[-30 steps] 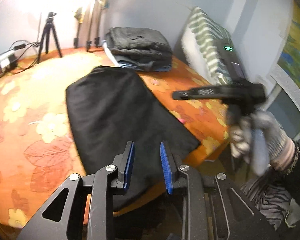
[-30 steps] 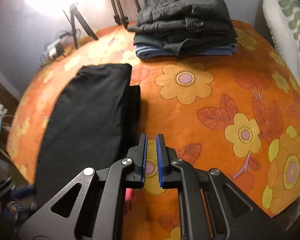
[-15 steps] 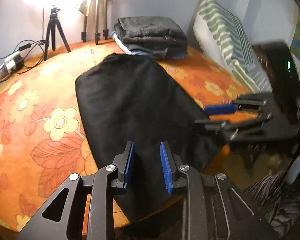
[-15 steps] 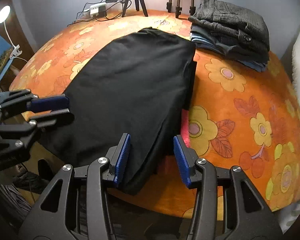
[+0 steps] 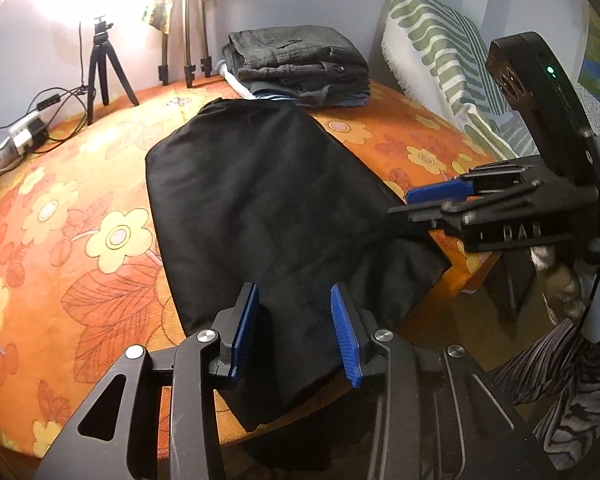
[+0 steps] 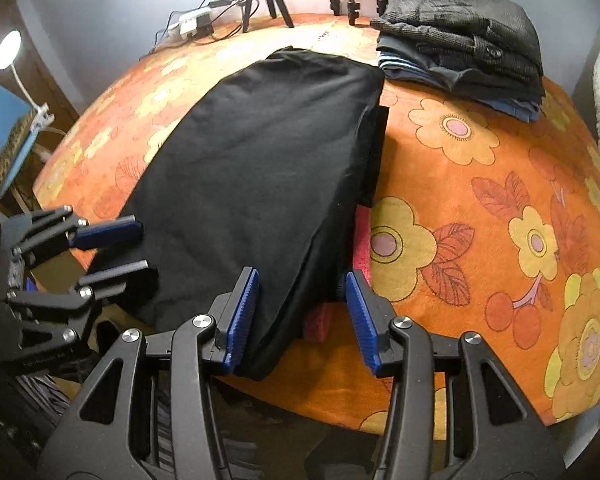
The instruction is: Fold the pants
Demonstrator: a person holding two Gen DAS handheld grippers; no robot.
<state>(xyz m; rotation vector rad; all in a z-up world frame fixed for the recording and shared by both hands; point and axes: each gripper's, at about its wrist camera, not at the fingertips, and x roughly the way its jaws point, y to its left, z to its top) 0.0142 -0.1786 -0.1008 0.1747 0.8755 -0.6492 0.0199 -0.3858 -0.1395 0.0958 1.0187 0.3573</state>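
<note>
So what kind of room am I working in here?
Most likely a bedroom at home, set up for recording. The black pants lie on a flower-patterned bedspread, a striped pillow leans on the wall, and a stack of folded clothes sits near tripods.

Tripod (image 5: pixel 102 68), striped cushion (image 5: pixel 431 48), stacked clothes (image 6: pixel 463 40)

Both wrist views look from the bed's (image 5: pixel 100 208) near edge toward the wall, sharing the close black pants (image 5: pixel 268 200) and folded clothes stack (image 6: pixel 463 36).
</note>
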